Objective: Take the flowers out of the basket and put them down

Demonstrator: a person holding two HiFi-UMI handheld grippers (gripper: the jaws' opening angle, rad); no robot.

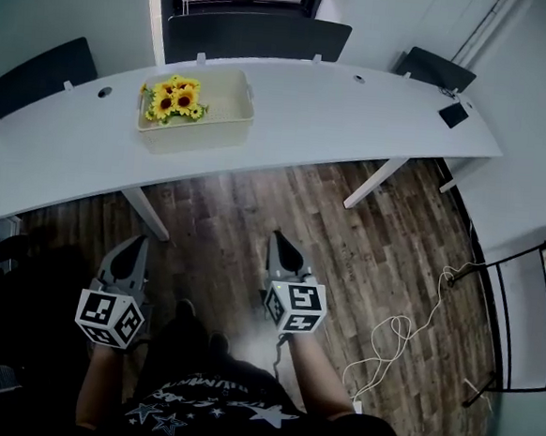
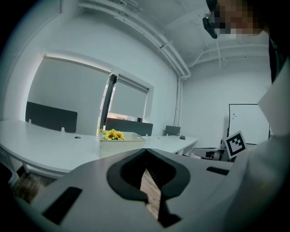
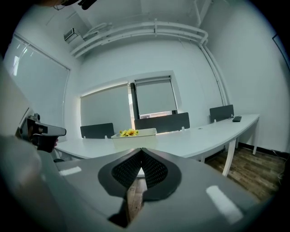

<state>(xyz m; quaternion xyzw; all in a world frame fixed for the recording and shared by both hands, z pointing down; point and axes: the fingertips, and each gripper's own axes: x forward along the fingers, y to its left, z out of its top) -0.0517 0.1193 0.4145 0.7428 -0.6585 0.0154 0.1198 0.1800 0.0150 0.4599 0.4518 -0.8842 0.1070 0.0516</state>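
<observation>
Two hand-held grippers hung low over a wooden floor [image 1: 283, 204], well short of a long, curved white table [image 1: 339, 100]. Seen from the head camera, the left gripper [image 1: 138, 242] sat at the lower left and the right gripper [image 1: 279, 237] just right of centre. Both pointed towards the table, and each carried a cube with square black-and-white markers at its rear. Each pair of jaws was pressed together with nothing between them. The left gripper view showed that gripper's [image 2: 145, 153] dark pads meeting at the tips, with only floor visible behind. The right gripper view showed the same for the right gripper [image 3: 142, 152].

One cream plastic basket [image 1: 201, 137] stood on the table, left of the table's middle and well apart from both grippers. A bunch of yellow sunflowers [image 1: 174, 98] with green leaves lay inside it, at the basket's left end. In the left gripper view the basket [image 2: 121, 147] appeared straight ahead with the flowers [image 2: 113, 134] poking above its rim. In the right gripper view the basket [image 3: 135, 136] and flowers [image 3: 129, 132] also sat dead ahead, above the closed tips.

Several dark chair backs [image 1: 257, 34] lined the table's far side. A small dark flat object [image 1: 453, 115] rested near the table's right end. A pale cable [image 1: 403, 334] trailed across the floor at the right.
</observation>
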